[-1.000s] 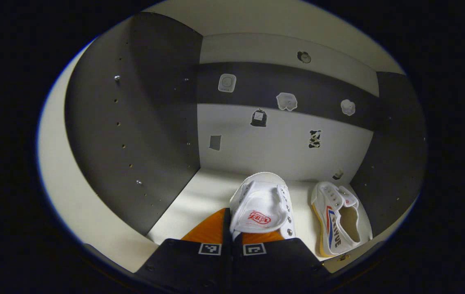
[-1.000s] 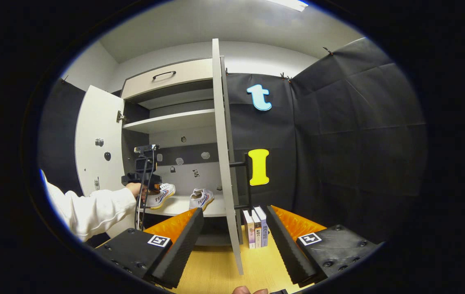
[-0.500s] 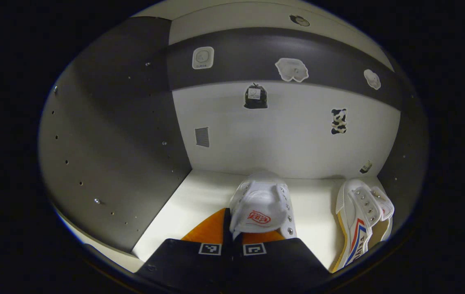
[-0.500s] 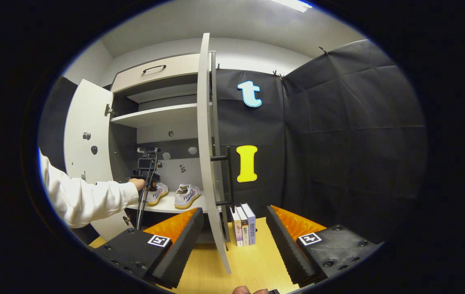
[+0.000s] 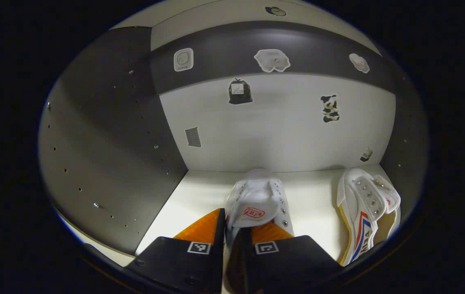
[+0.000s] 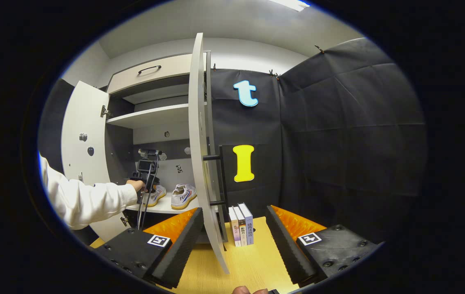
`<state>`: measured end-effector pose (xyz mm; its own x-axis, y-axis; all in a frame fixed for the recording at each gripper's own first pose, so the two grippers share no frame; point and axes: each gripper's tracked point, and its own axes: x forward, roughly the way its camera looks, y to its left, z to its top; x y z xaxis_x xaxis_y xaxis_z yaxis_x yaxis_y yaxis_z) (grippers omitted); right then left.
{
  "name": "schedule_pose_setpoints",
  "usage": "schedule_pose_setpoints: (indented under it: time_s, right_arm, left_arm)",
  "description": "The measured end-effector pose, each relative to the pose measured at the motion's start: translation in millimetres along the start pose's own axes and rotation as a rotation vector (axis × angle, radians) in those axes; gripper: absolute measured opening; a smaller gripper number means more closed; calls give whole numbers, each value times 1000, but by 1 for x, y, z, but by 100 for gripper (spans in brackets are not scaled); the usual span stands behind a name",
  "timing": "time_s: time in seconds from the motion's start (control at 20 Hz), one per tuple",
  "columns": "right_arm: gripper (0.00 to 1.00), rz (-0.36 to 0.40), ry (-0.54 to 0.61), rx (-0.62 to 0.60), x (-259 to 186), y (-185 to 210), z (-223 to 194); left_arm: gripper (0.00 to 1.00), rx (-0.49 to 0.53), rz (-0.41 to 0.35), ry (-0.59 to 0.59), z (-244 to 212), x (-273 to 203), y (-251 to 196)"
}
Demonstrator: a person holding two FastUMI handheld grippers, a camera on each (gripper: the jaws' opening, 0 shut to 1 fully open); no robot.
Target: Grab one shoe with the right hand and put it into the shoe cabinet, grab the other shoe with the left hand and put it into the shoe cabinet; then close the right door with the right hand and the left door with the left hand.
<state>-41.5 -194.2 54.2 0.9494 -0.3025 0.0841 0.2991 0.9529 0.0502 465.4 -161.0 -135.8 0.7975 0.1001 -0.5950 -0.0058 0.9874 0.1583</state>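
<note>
The shoe (image 5: 257, 204) sat on the white bottom shelf (image 5: 200, 192) of the shoe cabinet (image 6: 155, 118), toe towards the back wall, roughly mid-shelf. In the left gripper view its heel lay in the narrow gap between the fingers of the left gripper (image 5: 234, 220). I could not tell whether that claw was clamping the heel or had let go. The other shoe (image 5: 363, 212) rested on the same shelf off to the right, close to the dark side panel and apart from the first one. A few small stickers (image 5: 329, 108) dotted the back wall.

From the right gripper view, a white sleeve (image 6: 85, 200) reached into the cabinet with the left gripper at its end, by the two shoes. Both doors stood open: the left door (image 6: 83, 134) swung wide, the right door (image 6: 197, 134) edge-on with its dark bar handle (image 6: 216, 179) facing outwards. The right gripper (image 6: 234, 212) hung above the yellow table (image 6: 249, 261) outside the cabinet, its claw released, fingers spread wide and holding nothing. Three books (image 6: 240, 224) stood upright on the table just beside the right door's lower edge.
</note>
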Motion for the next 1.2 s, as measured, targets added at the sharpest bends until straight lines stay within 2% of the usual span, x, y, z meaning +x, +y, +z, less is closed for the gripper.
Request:
schedule_pose_setpoints:
  time_s: [0.05, 0.1, 0.15, 0.2, 0.25, 0.4, 0.45, 0.75, 1.05, 1.2]
  right_arm:
    - [97, 7, -2, 7, -1, 0, 1]
    - [98, 14, -6, 14, -1, 1, 2]
    - [97, 20, -9, 17, -2, 2, 3]
    - [97, 26, -13, 18, -3, 3, 3]
    - [97, 33, -14, 18, -4, 4, 3]
    - [97, 45, -14, 28, -6, -1, 4]
    - [97, 43, -11, 31, -6, -3, 3]
    - [98, 30, 2, 26, 3, -25, 14]
    - [98, 36, 4, 25, 32, -44, 32]
    - [98, 40, 14, 32, 50, -48, 32]
  left_arm:
    - [34, 10, -1, 1, -2, -6, 1]
    - [37, 19, -8, -6, -3, -11, 0]
    - [46, 28, -13, -18, -4, -17, 0]
    - [51, 35, -15, -31, -4, -23, 2]
    - [64, 39, -18, -50, -4, -32, 3]
    - [84, 42, -37, -133, 5, -59, 6]
    - [94, 46, -42, -164, 9, -70, 7]
    - [96, 27, -109, -306, 17, -152, 4]
    - [96, -20, -222, -446, -15, -273, -1]
    - [96, -67, -246, -514, -36, -335, 7]
